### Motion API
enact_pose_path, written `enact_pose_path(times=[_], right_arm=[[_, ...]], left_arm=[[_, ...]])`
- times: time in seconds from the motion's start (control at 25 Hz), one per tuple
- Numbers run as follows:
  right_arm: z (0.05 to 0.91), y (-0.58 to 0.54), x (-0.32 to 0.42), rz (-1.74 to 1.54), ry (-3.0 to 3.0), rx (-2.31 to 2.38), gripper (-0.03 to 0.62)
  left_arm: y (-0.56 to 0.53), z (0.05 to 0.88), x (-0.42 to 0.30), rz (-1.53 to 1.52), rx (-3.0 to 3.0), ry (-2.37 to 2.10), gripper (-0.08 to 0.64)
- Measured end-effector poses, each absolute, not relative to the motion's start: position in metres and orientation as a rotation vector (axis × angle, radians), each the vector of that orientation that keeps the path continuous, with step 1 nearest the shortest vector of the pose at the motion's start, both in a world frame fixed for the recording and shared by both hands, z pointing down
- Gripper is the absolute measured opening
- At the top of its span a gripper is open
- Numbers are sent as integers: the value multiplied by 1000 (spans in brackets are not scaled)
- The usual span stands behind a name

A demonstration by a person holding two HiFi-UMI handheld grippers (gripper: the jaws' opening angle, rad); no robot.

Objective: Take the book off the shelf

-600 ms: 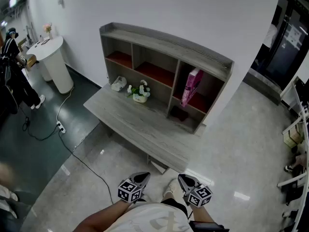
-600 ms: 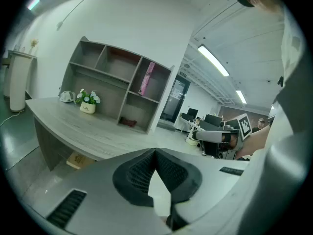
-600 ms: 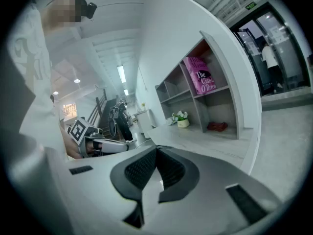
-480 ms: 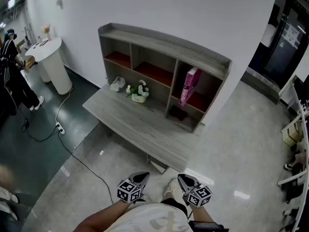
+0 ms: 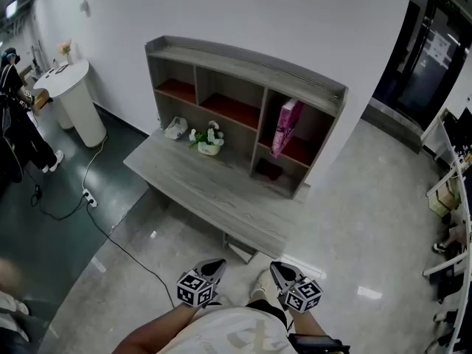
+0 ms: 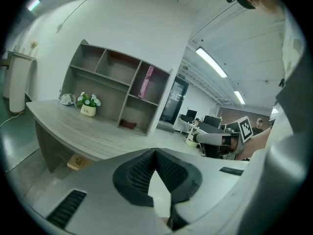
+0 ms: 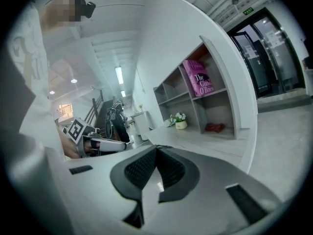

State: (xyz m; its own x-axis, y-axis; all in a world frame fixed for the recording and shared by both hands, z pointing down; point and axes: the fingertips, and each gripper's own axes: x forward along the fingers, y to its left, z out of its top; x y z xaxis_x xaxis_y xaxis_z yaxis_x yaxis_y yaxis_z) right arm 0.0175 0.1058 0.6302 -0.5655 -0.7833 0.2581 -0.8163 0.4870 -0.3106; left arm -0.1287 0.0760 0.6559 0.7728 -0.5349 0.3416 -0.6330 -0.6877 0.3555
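The left gripper (image 5: 216, 265) sits low in the head view at about 6 o'clock, close to the person's body, its jaws pressed together with nothing between them; its own view shows the ribbed pads (image 6: 139, 169) meeting at the tip. The right gripper (image 5: 277, 268) lies just beside it toward 5 o'clock, its jaws likewise pressed together and empty. Both point ahead toward 12 o'clock, and the person's light shoe (image 5: 259, 285) shows on the floor between them. Ahead of the grippers, well apart from both, stands a grey wooden desk (image 5: 221, 201) with a shelf unit (image 5: 247, 60) set along its far edge against the white wall. The book (image 5: 286, 126), pink, stands on end in the upper right compartment of that shelf, at about 12 to 1 o'clock from the grippers, resting on the compartment's red floor. In the compartment just below it lies a small dark red thing (image 5: 268, 169); what it is cannot be told. On the desk top at about 11 o'clock stands a small pot of white flowers (image 5: 209, 140), and a white object (image 5: 175, 128) lies near it to its left. Farther out at 10 o'clock is a round white table (image 5: 76, 98), a black cable (image 5: 110, 231) runs over the floor toward 8 o'clock, and dark glass doors (image 5: 428, 57) fill the 2 o'clock corner.
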Motion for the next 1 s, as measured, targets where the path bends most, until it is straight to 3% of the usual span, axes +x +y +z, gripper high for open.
enact_pose_path(times=[1.0], right_arm=[[632, 113, 35, 671, -2554, 1508, 5]], left_arm=[[80, 664, -121, 288, 2477, -845, 2]])
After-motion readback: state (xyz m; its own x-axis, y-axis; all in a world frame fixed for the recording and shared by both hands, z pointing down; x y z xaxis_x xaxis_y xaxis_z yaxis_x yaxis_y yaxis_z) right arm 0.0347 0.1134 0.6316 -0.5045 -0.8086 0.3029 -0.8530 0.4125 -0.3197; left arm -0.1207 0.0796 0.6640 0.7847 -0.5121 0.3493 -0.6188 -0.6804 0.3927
